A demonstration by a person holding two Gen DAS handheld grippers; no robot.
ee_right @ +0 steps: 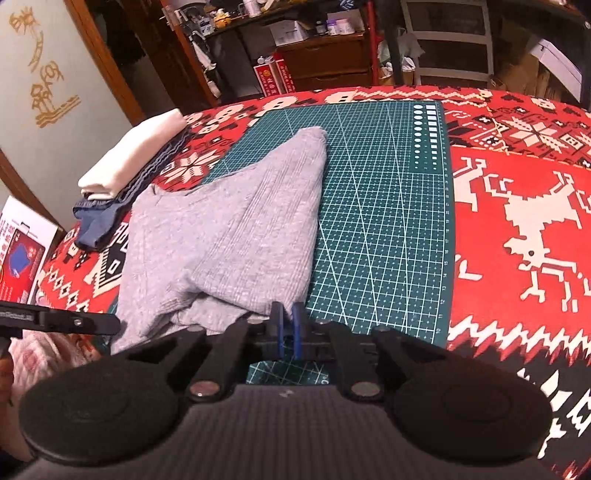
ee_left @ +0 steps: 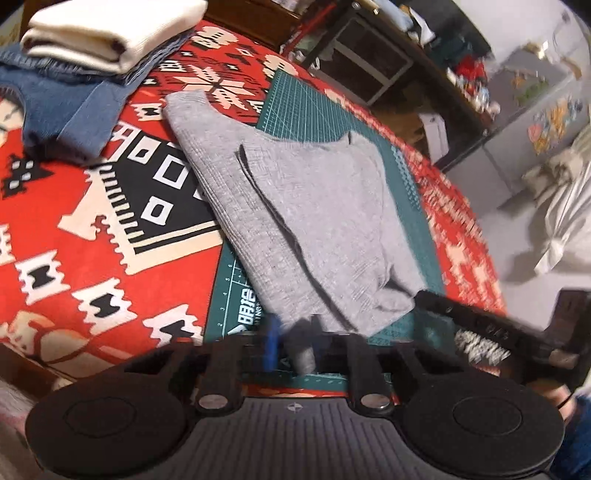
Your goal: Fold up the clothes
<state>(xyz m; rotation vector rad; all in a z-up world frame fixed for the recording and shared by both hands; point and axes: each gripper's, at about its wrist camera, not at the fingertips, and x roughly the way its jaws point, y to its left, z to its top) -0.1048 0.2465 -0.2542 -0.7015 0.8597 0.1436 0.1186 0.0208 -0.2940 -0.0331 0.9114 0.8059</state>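
A grey knit garment lies partly folded across the green cutting mat, one layer turned over another. My left gripper is at the garment's near corner, shut on a bunched bit of grey cloth between its blue fingers. In the right wrist view the same garment covers the mat's left half. My right gripper hovers just right of the garment's near edge, its blue pads almost together with no cloth seen between them. The left gripper's body shows at the left edge.
A cream folded cloth sits on folded blue denim at the far left of the red patterned tablecloth. Shelves and boxes stand behind the table. A printed box is beside the table's left edge.
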